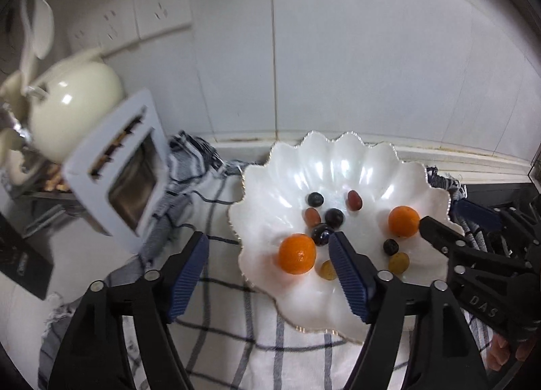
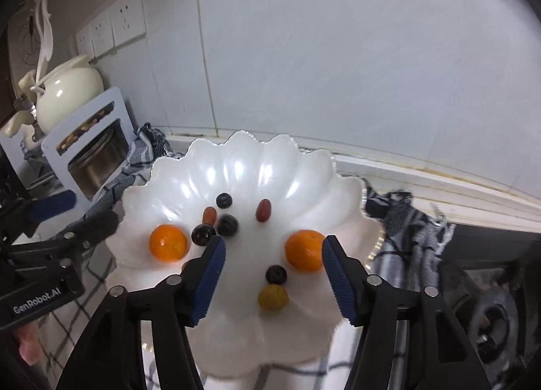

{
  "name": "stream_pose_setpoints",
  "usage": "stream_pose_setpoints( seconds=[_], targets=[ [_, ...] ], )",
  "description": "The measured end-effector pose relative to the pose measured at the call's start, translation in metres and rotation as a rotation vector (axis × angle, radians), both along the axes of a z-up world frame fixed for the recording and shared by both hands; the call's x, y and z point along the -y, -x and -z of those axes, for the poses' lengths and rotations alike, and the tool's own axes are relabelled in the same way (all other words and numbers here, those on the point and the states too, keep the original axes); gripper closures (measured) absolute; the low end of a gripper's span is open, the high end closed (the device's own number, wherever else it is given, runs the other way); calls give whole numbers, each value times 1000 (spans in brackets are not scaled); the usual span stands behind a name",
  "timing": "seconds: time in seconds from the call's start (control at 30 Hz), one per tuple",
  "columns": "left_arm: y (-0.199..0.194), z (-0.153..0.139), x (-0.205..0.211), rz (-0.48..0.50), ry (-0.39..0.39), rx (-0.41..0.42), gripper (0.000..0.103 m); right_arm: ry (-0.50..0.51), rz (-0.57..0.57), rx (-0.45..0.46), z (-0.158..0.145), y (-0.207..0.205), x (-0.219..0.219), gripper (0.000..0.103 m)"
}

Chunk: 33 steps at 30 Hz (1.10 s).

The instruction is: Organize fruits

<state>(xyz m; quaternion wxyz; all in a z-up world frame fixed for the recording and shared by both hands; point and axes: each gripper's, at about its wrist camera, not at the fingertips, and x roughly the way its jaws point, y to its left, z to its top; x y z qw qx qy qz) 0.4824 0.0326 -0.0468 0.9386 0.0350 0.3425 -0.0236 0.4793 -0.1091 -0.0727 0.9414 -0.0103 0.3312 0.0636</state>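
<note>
The fruits sit in a white wavy bowl (image 2: pixel 243 160) on a checked cloth (image 1: pixel 236 349) on the desk. Two oranges (image 2: pixel 168 243) (image 2: pixel 305 249), dark berries (image 2: pixel 227 224), a red grape (image 2: pixel 263 210) and a yellow grape (image 2: pixel 273 297) lie apart inside. My right hand-held gripper (image 2: pixel 274 273) is wide open beside one orange, holding nothing. My left hand-held gripper (image 1: pixel 268 275) is wide open and empty too, above the bowl's near edge.

Home kitchen. Tiled wall (image 2: pixel 338 52) w/ row of sockets (image 2: pixel 111 30) ahead-left of right gripper; cream teapot (image 2: pixel 67 92) and white appliance (image 2: pixel 91 150) far left on counter. Checked cloth (image 1: pixel 216 339) under scalloped white fruit dish (image 2: pixel 270 170) straight ahead; stove burner (image 2: pixel 497 319) at right.
</note>
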Motion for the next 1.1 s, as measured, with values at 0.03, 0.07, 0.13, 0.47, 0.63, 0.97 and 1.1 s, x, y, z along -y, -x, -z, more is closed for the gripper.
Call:
stream_pose_setpoints(
  seconds=[0.03,0.07,0.13,0.47,0.63,0.97,1.1],
  targets=[
    [5,-3,0,-2,-6,9,25,-2,8,9,-3,6,2,37],
    [16,-7,1,-6,-16,26,23,-2,17,22,-8,14,4,36],
    [33,-14,3,-9,-19,54,21,-5,28,48,-16,30,8,34],
    [129,-43,20,-36,-44,207,8,-4,53,189,-52,126,23,26],
    [179,-50,26,-47,-35,260,5,-10,54,235,-61,170,30,24],
    [266,-55,42,-21,-6,306,5,-17,63,288,-61,261,47,24],
    [295,-57,47,-13,6,320,5,-22,64,296,-63,292,54,24]
  ],
)
